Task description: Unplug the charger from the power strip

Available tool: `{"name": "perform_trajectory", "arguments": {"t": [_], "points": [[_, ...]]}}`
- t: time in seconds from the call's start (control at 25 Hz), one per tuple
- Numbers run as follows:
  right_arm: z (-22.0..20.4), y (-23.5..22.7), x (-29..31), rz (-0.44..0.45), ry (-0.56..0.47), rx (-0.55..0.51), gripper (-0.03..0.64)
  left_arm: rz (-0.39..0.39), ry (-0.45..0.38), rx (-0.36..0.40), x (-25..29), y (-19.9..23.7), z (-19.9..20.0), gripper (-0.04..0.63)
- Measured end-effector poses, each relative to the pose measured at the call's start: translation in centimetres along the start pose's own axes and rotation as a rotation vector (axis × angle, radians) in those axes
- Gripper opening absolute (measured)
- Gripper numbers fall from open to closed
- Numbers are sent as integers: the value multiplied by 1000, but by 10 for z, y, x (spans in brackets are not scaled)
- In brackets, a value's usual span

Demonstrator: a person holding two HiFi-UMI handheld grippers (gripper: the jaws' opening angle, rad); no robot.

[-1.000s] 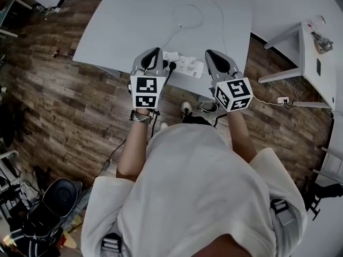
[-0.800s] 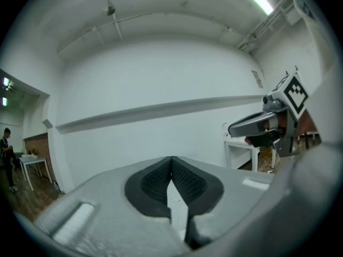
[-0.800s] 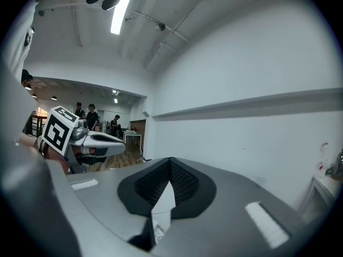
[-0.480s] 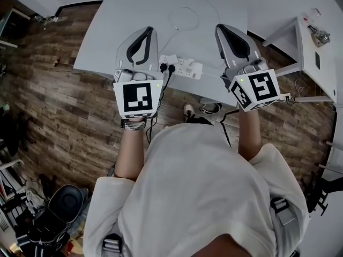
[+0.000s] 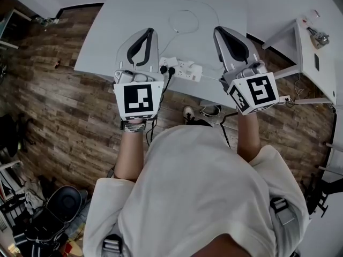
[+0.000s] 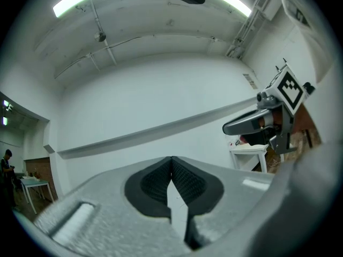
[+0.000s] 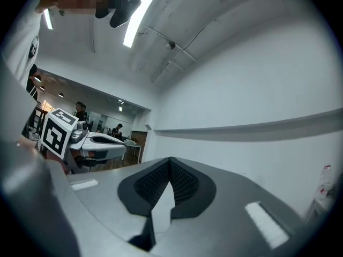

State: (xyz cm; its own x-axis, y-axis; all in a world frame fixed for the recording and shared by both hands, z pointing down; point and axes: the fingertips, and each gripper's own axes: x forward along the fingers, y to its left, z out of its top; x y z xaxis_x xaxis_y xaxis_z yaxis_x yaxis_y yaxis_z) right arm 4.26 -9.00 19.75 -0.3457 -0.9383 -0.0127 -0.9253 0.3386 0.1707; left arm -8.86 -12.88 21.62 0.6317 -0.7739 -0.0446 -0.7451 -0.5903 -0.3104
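Head view: the power strip (image 5: pixel 185 70) lies near the front edge of the tabletop (image 5: pixel 134 9). Two dark plugs (image 5: pixel 171 67) sit at its left end, and a dark lead drops over the edge below them. A thin white cable (image 5: pixel 185 21) loops across the tabletop and runs back toward that same end. The charger itself is too small to separate from the strip, so whether it is seated cannot be resolved.

Step in hand (judgement): the left gripper (image 5: pixel 148 31) and right gripper (image 5: pixel 220 30) are held above the tabletop, one on each side of the strip, touching nothing. This posture fits an approach to the strip with the charger in place, or a withdrawal with the charger already out. If the charger is seated, the next move calls for opened jaws, one gripper steadying the strip and the other pulling the charger straight out of its socket.

Jaws: in the left gripper view and the right gripper view, each pair of pads meets at the tip. Both pairs are together, with nothing between them.
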Motion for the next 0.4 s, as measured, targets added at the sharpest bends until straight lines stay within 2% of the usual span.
{"name": "perform_trajectory", "arguments": {"t": [0.4], "points": [[-5,2,-3,0,6,17,2,0,20,-9,-4,-2,-3,5]]}}
